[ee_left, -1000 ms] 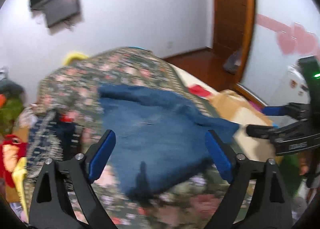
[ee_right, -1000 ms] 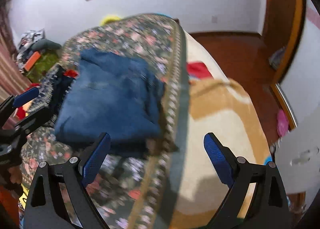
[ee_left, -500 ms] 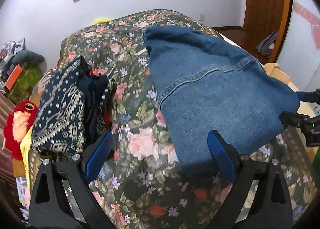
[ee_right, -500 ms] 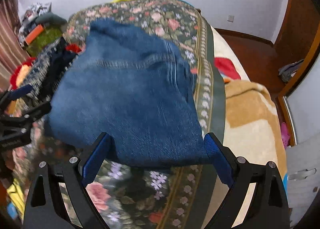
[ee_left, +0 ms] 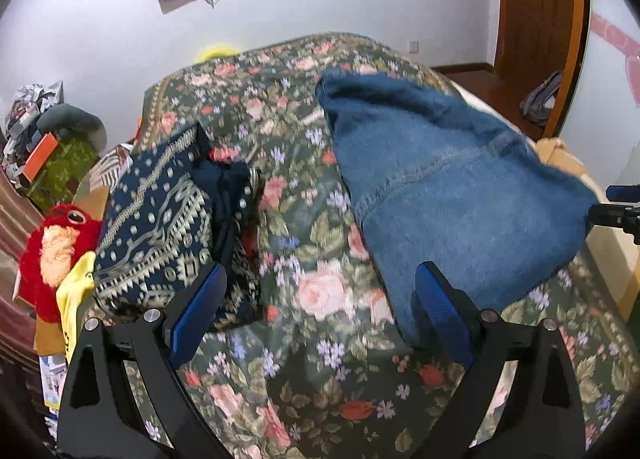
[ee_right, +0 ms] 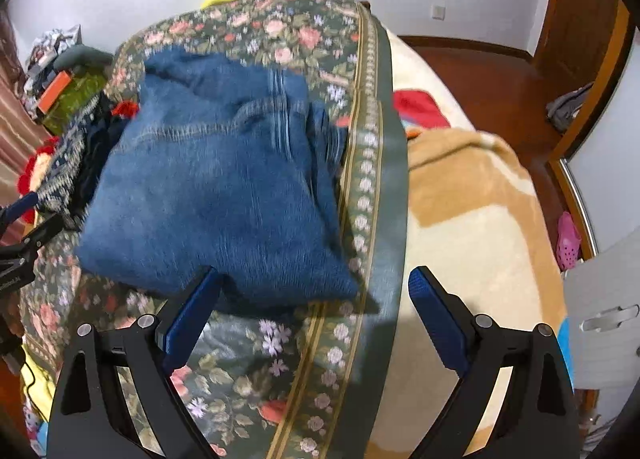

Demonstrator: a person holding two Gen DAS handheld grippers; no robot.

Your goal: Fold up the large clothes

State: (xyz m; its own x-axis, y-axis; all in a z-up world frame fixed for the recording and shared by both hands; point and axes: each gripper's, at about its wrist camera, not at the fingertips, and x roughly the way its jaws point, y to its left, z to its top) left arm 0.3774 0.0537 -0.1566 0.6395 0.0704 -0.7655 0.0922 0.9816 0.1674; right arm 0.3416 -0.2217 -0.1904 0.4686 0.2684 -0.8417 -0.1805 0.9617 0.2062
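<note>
A folded blue denim garment (ee_left: 460, 195) lies on the floral bed cover (ee_left: 304, 359); it also shows in the right wrist view (ee_right: 224, 187). My left gripper (ee_left: 320, 311) is open and empty, just in front of the garment's near left corner. My right gripper (ee_right: 312, 311) is open and empty, at the garment's near right corner beside the cover's striped border (ee_right: 372, 187). The right gripper's tip (ee_left: 618, 211) shows at the right edge of the left wrist view, and the left gripper (ee_right: 20, 227) at the left edge of the right wrist view.
A folded patterned navy garment stack (ee_left: 168, 219) lies left of the denim. A red plush toy (ee_left: 56, 247) sits at the bed's left edge. A tan and cream blanket (ee_right: 472, 211) and a red item (ee_right: 416, 107) lie to the right. A wooden door (ee_left: 536, 11) stands at the far right.
Both grippers have drawn back slightly from the denim, which now lies flat and folded on the cover. A second ago the views were further off and blurred.
</note>
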